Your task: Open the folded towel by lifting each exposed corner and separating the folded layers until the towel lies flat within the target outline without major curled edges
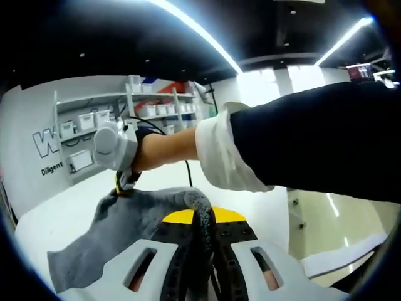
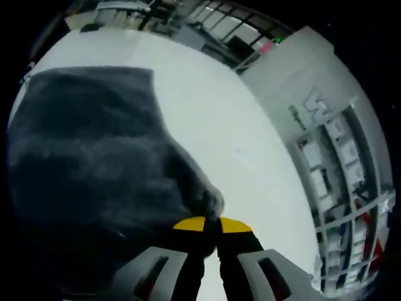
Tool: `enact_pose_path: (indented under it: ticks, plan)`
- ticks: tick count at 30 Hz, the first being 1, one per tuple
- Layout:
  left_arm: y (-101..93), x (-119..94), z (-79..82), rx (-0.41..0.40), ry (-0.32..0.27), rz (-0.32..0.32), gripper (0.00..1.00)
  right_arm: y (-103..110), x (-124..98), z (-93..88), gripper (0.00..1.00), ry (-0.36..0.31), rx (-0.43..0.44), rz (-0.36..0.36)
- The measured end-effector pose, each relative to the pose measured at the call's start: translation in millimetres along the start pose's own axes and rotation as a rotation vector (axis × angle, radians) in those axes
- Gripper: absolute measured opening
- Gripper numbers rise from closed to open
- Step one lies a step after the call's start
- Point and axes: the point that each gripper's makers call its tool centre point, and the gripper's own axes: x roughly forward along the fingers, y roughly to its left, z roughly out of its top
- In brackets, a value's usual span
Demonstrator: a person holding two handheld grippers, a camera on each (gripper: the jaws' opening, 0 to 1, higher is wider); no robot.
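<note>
White laminate first: the broad white table (image 2: 250, 144) spreads under everything, and in the left gripper view we see it running back toward a pale wall with shelving (image 1: 119, 116) stacked with white storage boxes.

Next in size, the dark grey fluffy towel (image 2: 94, 169). In the right gripper view we see it lying across the table on the left of the picture, with one straight edge at the far end, and its near part drawn up into a peak. In the left gripper view the cloth is bunched and raised off the table, a fold of it rising straight between the jaws.

Then a person's arm in a dark sleeve (image 1: 313, 144) with a white cuff, reaching across from the right of the left gripper view.

Now the tools. The left gripper (image 1: 203, 235), black pads tipped yellow, is clamped on that upright fold of towel. The right gripper (image 2: 212, 227) is pinched tight on the peak of the cloth, jaws nearly meeting. We also catch the right gripper at the end of that arm, nipping the far corner.
</note>
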Motion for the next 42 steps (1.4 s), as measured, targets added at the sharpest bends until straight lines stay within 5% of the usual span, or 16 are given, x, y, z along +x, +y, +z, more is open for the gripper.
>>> enact_pose_path:
  ticks: [25,42]
  plan:
    - [-23.7,45.7,-4.7,-0.02,0.016,-0.076,0.08,5.1,-4.8,-55.9,0.02,0.076,0.048,0.009]
    - [-32.1,75.2,-22.6,-0.049,0.063,-0.123,0.08,23.4,5.4,-63.2,0.05,0.03,0.135,0.038]
